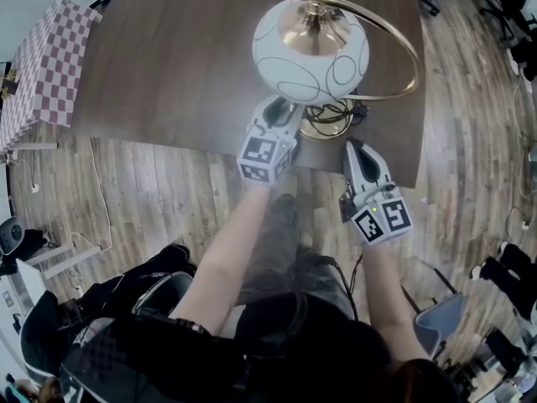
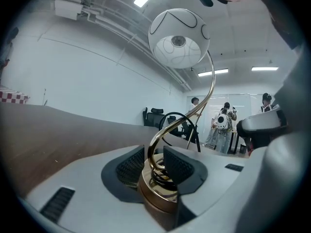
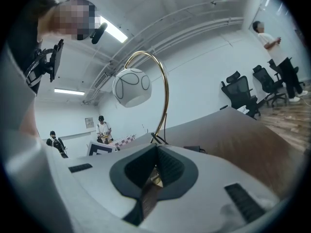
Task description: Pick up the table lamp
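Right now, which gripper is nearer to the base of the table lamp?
Left. The left gripper has its open jaws either side of the lamp base. The right gripper, shut, hangs apart to the base's right, at the near edge of the table.

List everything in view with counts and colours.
table lamp: 1, white globe shade with black lines, gold arched stem and base, near edge of the table
cable: 1, black, coiled at the lamp's base
table: 1, dark brown wood, ahead of the person
checked cloth: 1, red and white, left of the table
office chairs: at least 2, black, background
bystanders: several, far background
forearms: 2, behind the tools
left tool: 1, white with black pads, open, lamp stem between its jaws
right tool: 1, same colours, shut, empty, right of the lamp's base
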